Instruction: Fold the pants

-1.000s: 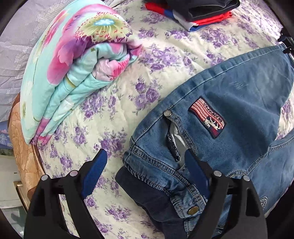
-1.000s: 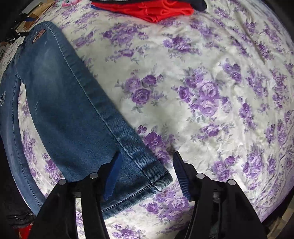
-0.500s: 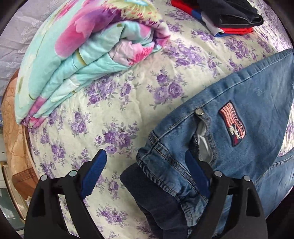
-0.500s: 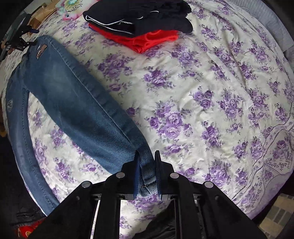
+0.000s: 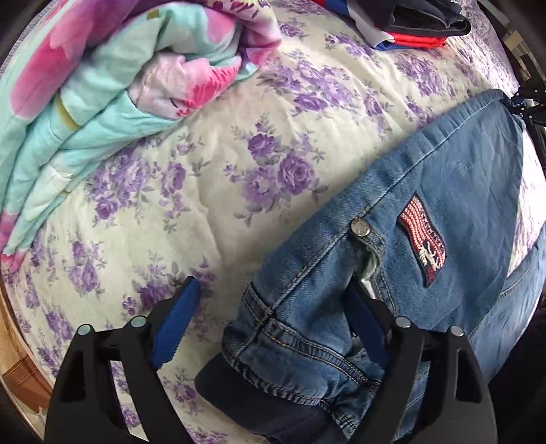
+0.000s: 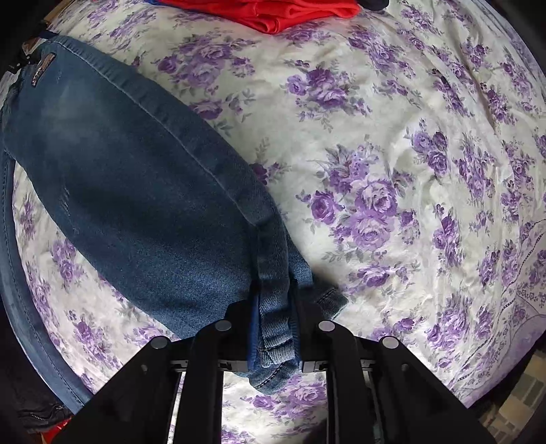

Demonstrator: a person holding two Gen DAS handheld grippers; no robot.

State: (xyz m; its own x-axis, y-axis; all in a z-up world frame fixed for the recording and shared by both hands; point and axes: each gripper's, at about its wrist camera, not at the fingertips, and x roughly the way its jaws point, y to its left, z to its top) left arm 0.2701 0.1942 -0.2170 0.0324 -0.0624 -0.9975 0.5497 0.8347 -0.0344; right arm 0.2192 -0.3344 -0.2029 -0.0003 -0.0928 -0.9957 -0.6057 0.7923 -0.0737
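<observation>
The jeans (image 6: 136, 191) are spread across the bed (image 6: 392, 143), waist end to the left and leg hem to the right. The hem is pinched between the closed right tongs (image 6: 274, 328). The left tongs (image 5: 273, 328) are held wide around the waistband, one finger apparently tucked into the pocket opening. A folded floral quilt (image 5: 102, 78) and stacked clothes (image 5: 416, 24) lie farther off.

Matt, coarse-woven denim pants (image 5: 460, 191) with shiny metal rivet (image 5: 360, 228); smooth printed cotton bedsheet (image 6: 392, 119); matt black plastic tongs (image 6: 274, 324).
</observation>
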